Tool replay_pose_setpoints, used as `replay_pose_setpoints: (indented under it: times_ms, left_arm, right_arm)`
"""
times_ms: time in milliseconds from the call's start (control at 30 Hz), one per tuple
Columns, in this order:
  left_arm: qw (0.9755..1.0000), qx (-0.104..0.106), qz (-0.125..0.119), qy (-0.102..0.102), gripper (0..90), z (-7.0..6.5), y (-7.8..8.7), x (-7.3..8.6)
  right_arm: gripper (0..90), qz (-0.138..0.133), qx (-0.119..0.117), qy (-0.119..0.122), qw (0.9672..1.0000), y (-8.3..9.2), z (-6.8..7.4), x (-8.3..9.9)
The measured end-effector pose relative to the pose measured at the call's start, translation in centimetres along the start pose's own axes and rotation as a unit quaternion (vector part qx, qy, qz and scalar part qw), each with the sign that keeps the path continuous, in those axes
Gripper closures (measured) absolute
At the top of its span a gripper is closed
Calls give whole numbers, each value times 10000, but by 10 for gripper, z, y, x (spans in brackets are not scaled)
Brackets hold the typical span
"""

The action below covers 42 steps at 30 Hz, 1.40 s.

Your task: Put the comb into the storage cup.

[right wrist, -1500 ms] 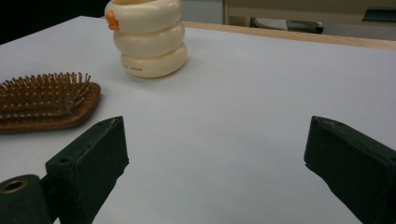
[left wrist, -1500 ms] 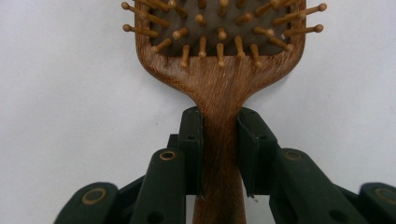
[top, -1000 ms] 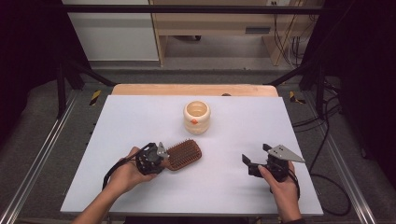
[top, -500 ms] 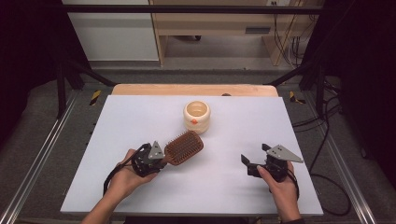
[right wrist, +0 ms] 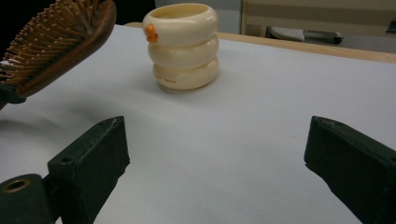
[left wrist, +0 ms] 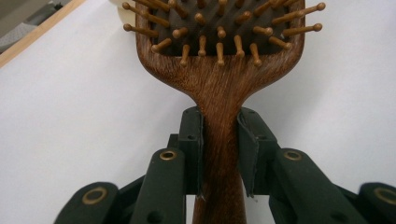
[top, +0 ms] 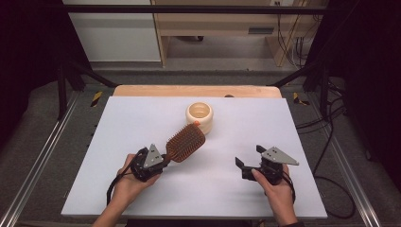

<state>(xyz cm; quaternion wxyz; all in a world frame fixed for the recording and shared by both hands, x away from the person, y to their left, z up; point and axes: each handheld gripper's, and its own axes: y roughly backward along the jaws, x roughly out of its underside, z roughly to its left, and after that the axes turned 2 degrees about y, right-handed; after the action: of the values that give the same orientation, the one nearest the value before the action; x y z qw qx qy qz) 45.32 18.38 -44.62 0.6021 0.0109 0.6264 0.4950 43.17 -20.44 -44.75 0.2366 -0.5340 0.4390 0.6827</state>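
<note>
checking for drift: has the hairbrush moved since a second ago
Yes. The hairbrush, held by the left tool, has swung up and away from the person; its head now reaches the cream cup.

Lighting: table (top: 142, 113) evenly bright, lit from overhead; white top reads faint lavender in high view. Surroundings beyond table dark, corners near black. Floor behind table moderately lit.

Shadows: soft, small. Faint shadow at base of cup (right wrist: 184, 44), toward camera in right gripper view; diffuse grey patch on table below brush (right wrist: 56, 44).

Glare: none on table; mild sheen on cup's rings.

Focus: high view slightly soft overall, low detail. Left gripper view: brush (left wrist: 219, 70) handle grain sharp, jaws at bottom edge softer, table featureless. Right gripper view: near jaws blurred, cup fairly sharp, background behind table soft.

Distortion: table edges converge with perspective in high view.
</note>
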Motion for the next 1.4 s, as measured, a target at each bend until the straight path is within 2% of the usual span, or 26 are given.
replay_pose_setpoints:
  times_ms: [67, 133, 167, 333, 467, 633, 733, 833, 933, 1033, 1133, 1400]
  left_arm:
    - [10000, -5, -57, 0, 726, -2, 1, 0]
    - [9997, 124, -197, 29, 726, -2, 1, 1]
    - [9996, 121, -259, -1, 726, -4, 1, 2]
    - [9989, 49, -468, 11, 726, -7, 4, 0]
    - [9978, -6, -655, 114, 726, -6, 8, 1]
    - [9965, -65, -810, 177, 726, -5, 12, 3]
    - [9960, -56, -867, 208, 725, -4, 13, 4]
    - [9957, -55, -917, 140, 726, -5, 14, 4]
    - [9950, -69, -986, 158, 726, -6, 15, 3]
    - [9945, -76, -1031, 174, 726, -7, 16, 3]
    - [9940, -77, -1073, 181, 726, -8, 16, 3]
    - [9935, -81, -1123, 169, 726, -10, 15, 2]
  right_arm:
    - [66, -39, -50, 17, 10000, -1, 5, -2]
    - [69, -62, -113, 3, 9999, -3, 9, -4]
    - [75, -67, -109, 15, 9999, -3, 11, -4]
    - [72, -187, -199, -143, 9995, -3, 16, -6]
    - [65, -227, -372, -287, 9986, -5, 21, -8]
    - [56, -209, -582, -314, 9976, -14, 36, -13]
    - [56, -184, -677, -324, 9970, -21, 45, -17]
    - [56, -217, -781, -421, 9958, -27, 52, -21]
    - [57, -273, -889, -422, 9948, -32, 60, -26]
    - [67, -336, -926, -523, 9938, -37, 67, -30]
    - [79, -324, -917, -616, 9933, -41, 72, -33]
    - [84, -353, -1170, -765, 9896, -49, 84, -39]
